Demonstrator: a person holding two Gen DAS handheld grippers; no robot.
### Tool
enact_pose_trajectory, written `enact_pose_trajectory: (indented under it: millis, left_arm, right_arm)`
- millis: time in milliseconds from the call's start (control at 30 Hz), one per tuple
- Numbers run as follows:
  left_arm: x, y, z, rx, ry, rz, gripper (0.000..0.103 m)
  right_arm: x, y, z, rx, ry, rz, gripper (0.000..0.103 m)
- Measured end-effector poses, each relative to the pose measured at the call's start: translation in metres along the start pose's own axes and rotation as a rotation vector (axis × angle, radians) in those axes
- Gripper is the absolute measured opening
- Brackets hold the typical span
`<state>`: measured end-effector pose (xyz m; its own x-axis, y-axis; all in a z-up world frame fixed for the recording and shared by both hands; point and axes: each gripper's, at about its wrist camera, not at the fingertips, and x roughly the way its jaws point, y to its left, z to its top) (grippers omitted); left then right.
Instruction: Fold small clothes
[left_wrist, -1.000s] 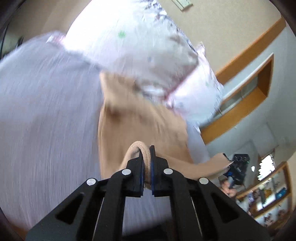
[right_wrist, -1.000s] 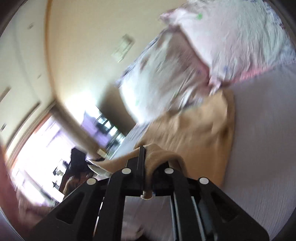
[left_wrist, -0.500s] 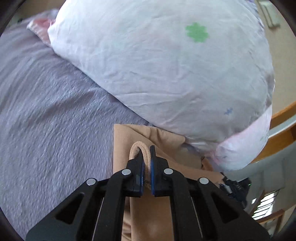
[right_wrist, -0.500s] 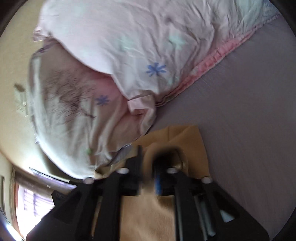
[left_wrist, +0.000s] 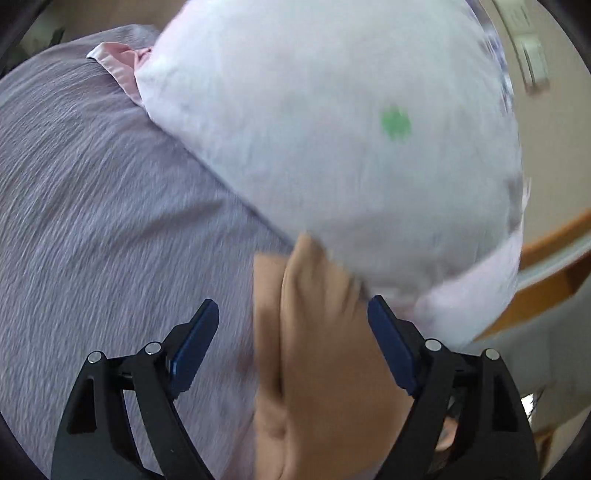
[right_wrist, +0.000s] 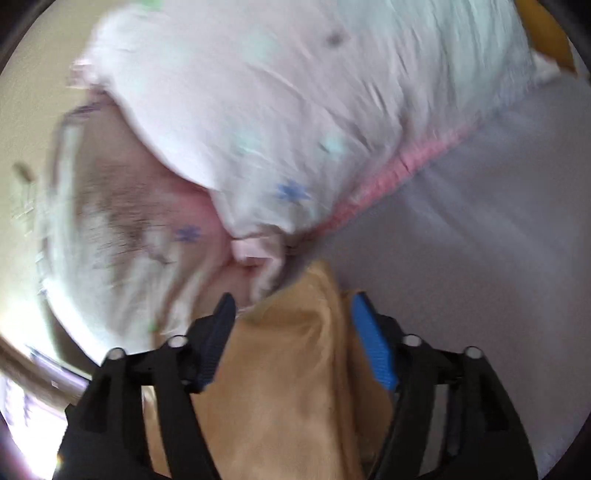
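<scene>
The left claw stands wide apart over the bed, gripping nothing. The tan garment lies between and below its blue pads, a doubled edge running up the middle. The far end of the cloth is tucked against the pillow, which lies on the purple sheet.

In the right wrist view, the right claw is likewise spread open and empty. The garment sits between its fingers in overlapping layers, its tip touching the pillow's pink hem. Both pictures are blurred, so the claws seem to be in motion.

The step in hand looks like the release at the end of a fold: the cloth lies doubled on the bed with both claws off it. Next, each claw probably needs to draw clear without dragging the layers. Then both can take the near edge or a side for a second fold, pulling the bundle away from the pillow so it can lie flat.
</scene>
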<state>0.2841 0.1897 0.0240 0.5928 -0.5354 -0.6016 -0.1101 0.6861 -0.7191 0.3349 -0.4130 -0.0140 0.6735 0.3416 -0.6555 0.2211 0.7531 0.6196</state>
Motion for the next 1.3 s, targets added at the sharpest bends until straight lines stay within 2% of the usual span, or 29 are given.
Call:
enact_pose_trajectory:
  millis: [167, 200, 233, 267, 300, 333, 400, 467, 567, 733, 800, 867, 933, 1000, 1033, 1100, 1133, 1167, 1200, 1233, 1300]
  left_arm:
    - [0.016, -0.012, -0.034, 0.050, 0.129, 0.007, 0.082]
    - [0.021, -0.016, -0.036, 0.060, 0.143, 0.014, 0.082]
    - [0.022, -0.022, -0.040, 0.092, 0.124, 0.038, 0.082]
    - [0.026, -0.024, -0.041, 0.102, 0.131, 0.040, 0.077]
    - [0.031, -0.023, -0.037, 0.089, 0.140, 0.031, 0.060]
    - [0.036, -0.022, -0.038, 0.060, 0.150, 0.026, 0.051]
    - [0.045, -0.021, -0.038, 0.013, 0.146, 0.035, 0.024]
    - [0.052, -0.026, -0.037, -0.021, 0.141, 0.025, 0.018]
    - [0.045, -0.061, -0.035, 0.010, 0.097, -0.005, 0.015]
    - [0.055, -0.165, -0.050, 0.141, 0.078, -0.112, 0.015]
    - [0.082, -0.212, -0.070, 0.211, 0.118, -0.163, 0.015]
    - [0.127, -0.253, -0.099, 0.265, 0.201, -0.203, 0.015]
    - [0.170, -0.278, -0.125, 0.287, 0.276, -0.216, 0.015]
    - [0.221, -0.295, -0.152, 0.276, 0.387, -0.239, 0.018]
    - [0.235, -0.295, -0.158, 0.237, 0.432, -0.288, 0.018]
    - [0.242, -0.291, -0.165, 0.158, 0.498, -0.405, 0.021]
    - [0.239, -0.291, -0.165, 0.158, 0.498, -0.421, 0.027]
    - [0.228, -0.291, -0.163, 0.181, 0.473, -0.433, 0.047]
    - [0.215, -0.290, -0.159, 0.209, 0.432, -0.430, 0.077]
    - [0.198, -0.285, -0.154, 0.236, 0.382, -0.415, 0.087]
    - [0.156, -0.271, -0.145, 0.331, 0.270, -0.331, 0.088]
  right_arm:
    - [-0.036, 0.019, -0.023, -0.110, 0.034, 0.122, 0.076]
    - [-0.042, 0.022, -0.029, -0.132, 0.039, 0.140, 0.077]
    - [-0.048, 0.028, -0.034, -0.155, 0.038, 0.157, 0.079]
    - [-0.050, 0.036, -0.038, -0.172, 0.032, 0.167, 0.082]
    - [-0.054, 0.037, -0.041, -0.195, 0.020, 0.177, 0.083]
    - [-0.058, 0.038, -0.042, -0.210, 0.008, 0.185, 0.084]
    - [-0.064, 0.033, -0.046, -0.225, -0.041, 0.212, 0.086]
    - [-0.069, 0.024, -0.046, -0.204, -0.097, 0.239, 0.087]
    - [-0.072, 0.008, -0.045, -0.156, -0.128, 0.262, 0.087]
    - [-0.087, -0.001, -0.040, -0.168, -0.225, 0.232, 0.087]
    - [-0.091, -0.008, -0.037, -0.153, -0.246, 0.221, 0.087]
    - [-0.090, -0.017, -0.033, -0.123, -0.247, 0.219, 0.087]
    - [-0.089, -0.024, -0.030, -0.106, -0.238, 0.217, 0.087]
    - [-0.087, -0.032, -0.025, -0.089, -0.232, 0.202, 0.087]
    - [-0.086, -0.037, -0.024, -0.074, -0.231, 0.202, 0.087]
    - [-0.086, -0.044, -0.021, -0.049, -0.227, 0.207, 0.087]
    - [-0.086, -0.045, -0.020, -0.044, -0.222, 0.214, 0.087]
    - [-0.085, -0.047, -0.019, -0.040, -0.213, 0.225, 0.086]
    - [-0.084, -0.047, -0.018, -0.045, -0.196, 0.236, 0.083]
    - [-0.083, -0.047, -0.017, -0.054, -0.176, 0.243, 0.077]
    - [-0.076, -0.042, -0.017, -0.085, -0.085, 0.242, 0.071]
